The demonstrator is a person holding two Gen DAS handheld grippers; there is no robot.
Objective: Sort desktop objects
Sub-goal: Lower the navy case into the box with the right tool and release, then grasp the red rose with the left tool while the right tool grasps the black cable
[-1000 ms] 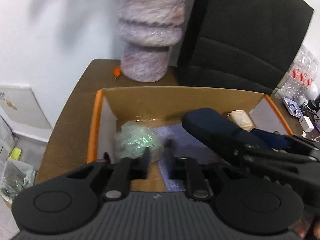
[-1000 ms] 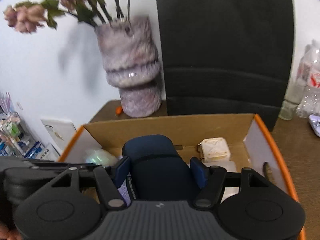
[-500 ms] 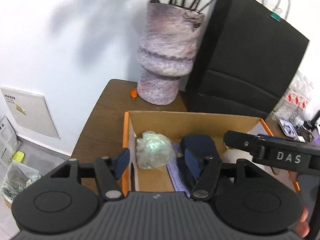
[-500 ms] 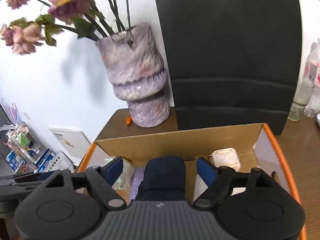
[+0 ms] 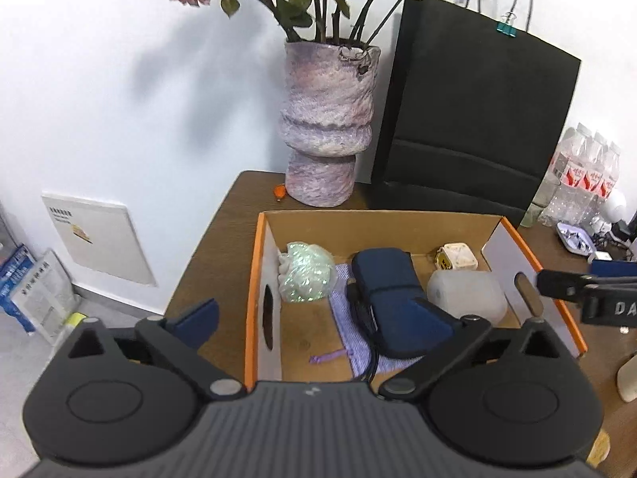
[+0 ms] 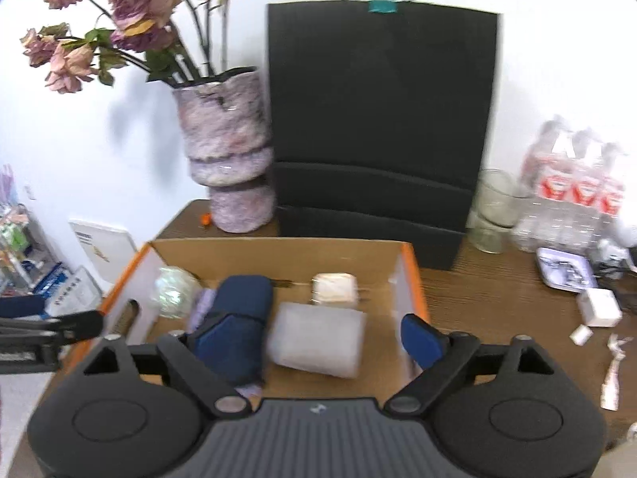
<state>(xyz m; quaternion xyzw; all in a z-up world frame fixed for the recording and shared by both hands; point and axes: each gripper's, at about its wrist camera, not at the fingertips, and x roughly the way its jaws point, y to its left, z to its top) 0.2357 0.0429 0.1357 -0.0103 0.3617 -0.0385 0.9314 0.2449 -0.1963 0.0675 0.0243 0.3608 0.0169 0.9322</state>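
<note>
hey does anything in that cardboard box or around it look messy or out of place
Mostly tidy. In the cardboard box the navy case lies askew on a rumpled lilac cloth, with a loose purple cord beside it. A small orange scrap sits by the vase, and the flowers look wilted.

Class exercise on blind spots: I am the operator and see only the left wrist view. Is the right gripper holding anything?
Observer: No. The right gripper is open; its jaws have just been opening, and the pads press on nothing.
Operator: What stands right of the black paper bag?
Observer: A clear glass jar, between the bag and the water bottles.
Operator: Anything on the desk nearer than the tray?
Observer: A crumpled paper strip lies there.
</note>
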